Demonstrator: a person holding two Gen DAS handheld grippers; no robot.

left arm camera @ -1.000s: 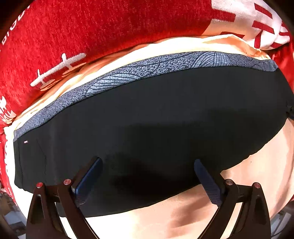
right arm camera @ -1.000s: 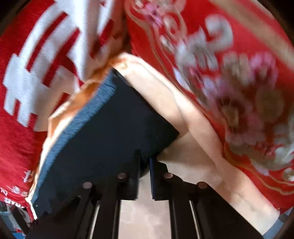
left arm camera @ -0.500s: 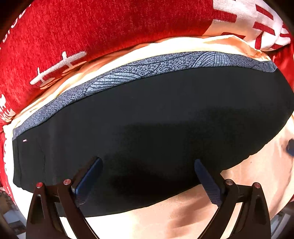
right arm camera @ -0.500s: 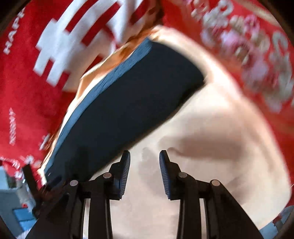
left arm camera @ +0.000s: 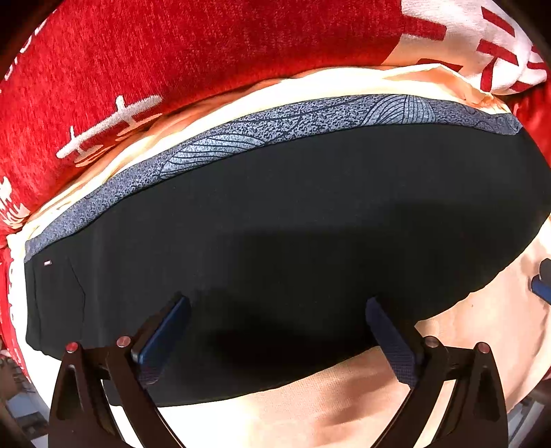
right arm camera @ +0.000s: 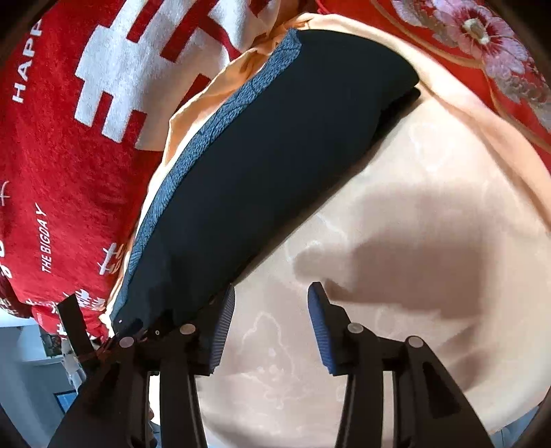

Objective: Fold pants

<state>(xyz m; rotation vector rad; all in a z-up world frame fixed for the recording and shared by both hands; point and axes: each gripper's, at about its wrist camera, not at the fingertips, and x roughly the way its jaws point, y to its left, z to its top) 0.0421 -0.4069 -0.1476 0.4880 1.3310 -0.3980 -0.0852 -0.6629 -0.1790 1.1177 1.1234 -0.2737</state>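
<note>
Peach-coloured sheet (left arm camera: 344,410) covers the surface I am working over, with a red blanket (left arm camera: 206,48) carrying white lettering bunched along its far side and, in my right wrist view, a red cloth with pink flowers (right arm camera: 489,31) at the upper right. On the sheet lie the pants (left arm camera: 292,234), folded into a long dark slab with a blue-grey patterned waistband (left arm camera: 275,124) running along the far edge, next to the blanket. My left claw (left arm camera: 275,327) is released, its two blue-padded fingers spread wide over the near half of the pants and gripping nothing; I cannot tell whether the tips touch the fabric. My right claw (right arm camera: 272,324) is also released, jaws parted with bare sheet showing between them, and it sits just beside the pants' (right arm camera: 275,155) near long edge; its left finger overlaps that edge in my view. No containers are visible in either view. At the right rim of my left wrist view a small dark-and-blue part peeks in, too cropped for me to identify.
</note>
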